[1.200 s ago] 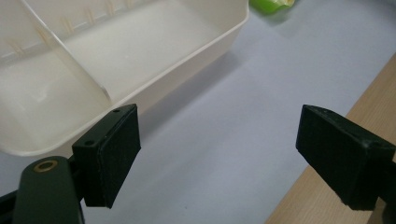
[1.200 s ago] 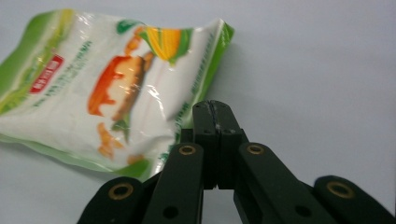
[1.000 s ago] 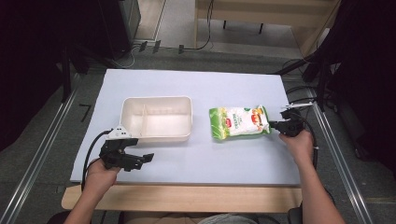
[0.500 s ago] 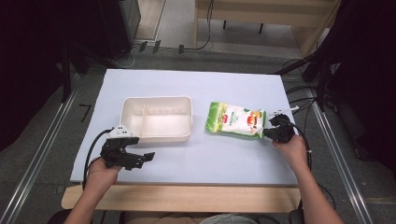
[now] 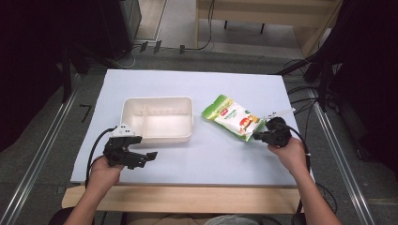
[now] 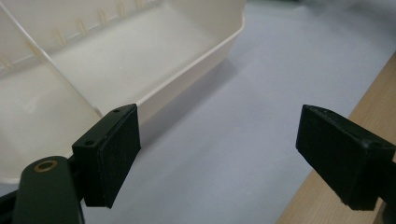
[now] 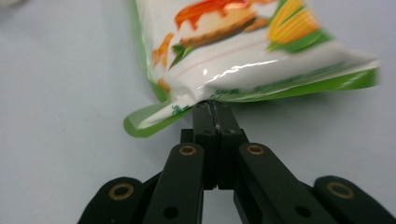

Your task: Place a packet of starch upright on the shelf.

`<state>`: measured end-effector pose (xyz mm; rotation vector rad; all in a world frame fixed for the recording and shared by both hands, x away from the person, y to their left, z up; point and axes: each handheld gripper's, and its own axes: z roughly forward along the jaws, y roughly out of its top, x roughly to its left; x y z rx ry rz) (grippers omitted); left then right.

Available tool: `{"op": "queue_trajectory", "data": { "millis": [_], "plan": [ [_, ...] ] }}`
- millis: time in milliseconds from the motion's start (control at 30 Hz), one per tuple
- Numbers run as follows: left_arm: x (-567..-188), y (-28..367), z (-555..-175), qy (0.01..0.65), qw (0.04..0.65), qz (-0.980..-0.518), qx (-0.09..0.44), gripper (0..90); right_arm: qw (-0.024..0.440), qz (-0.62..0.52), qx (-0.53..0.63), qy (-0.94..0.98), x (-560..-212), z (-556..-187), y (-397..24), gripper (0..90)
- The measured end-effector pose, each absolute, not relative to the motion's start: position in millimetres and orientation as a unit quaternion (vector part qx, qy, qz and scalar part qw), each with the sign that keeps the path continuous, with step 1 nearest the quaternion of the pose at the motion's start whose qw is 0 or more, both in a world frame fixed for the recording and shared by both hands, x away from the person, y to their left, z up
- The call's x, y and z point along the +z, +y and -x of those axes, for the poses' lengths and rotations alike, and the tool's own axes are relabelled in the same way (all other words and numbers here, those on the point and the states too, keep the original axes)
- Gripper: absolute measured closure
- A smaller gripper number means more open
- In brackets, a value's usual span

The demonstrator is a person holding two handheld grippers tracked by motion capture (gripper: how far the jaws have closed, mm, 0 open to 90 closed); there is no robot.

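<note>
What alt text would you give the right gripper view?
The right gripper, its black fingers shut, pinches the bottom edge of a green and white snack bag printed with food pictures, over a pale table.

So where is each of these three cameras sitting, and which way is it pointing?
High view: fixed above the person's side, looking forward and down on the table; both forearms, left gripper and right gripper show.
Left gripper view: rides the left gripper, looking along its parted jaws at the white bin.
Right gripper view: rides the right gripper, looking along its closed jaws pinching the snack bag.
Shared: the bin and the bag each appear in the high view too.
</note>
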<state>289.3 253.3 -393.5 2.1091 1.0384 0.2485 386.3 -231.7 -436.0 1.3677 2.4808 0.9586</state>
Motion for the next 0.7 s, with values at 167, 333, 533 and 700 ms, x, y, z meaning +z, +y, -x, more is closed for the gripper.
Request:
{"op": "queue_trajectory", "data": {
  "millis": [167, 333, 533, 700],
  "plan": [
    [-394.4, 255.9, -285.3, 0.41, 0.379, -0.823, 0.102, 14.7, 0.095, -0.468, 0.363, 0.8, -416.2, -397.2, -241.8, 90.0],
    [-395.1, 260.2, -279.5, 0.418, 0.377, -0.82, 0.104, 14.7, 0.106, -0.484, 0.356, 0.793, -418.9, -423.1, -242.8, 90.0],
    [-395.9, 264.4, -273.8, 0.423, 0.373, -0.818, 0.107, 14.7, 0.112, -0.508, 0.343, 0.782, -427.6, -452.4, -246.3, 90.0],
    [-396.4, 269.8, -269.9, 0.432, 0.371, -0.815, 0.108, 14.7, 0.09, -0.533, 0.339, 0.77, -448.5, -473.4, -249.8, 90.0]
  ]
}}
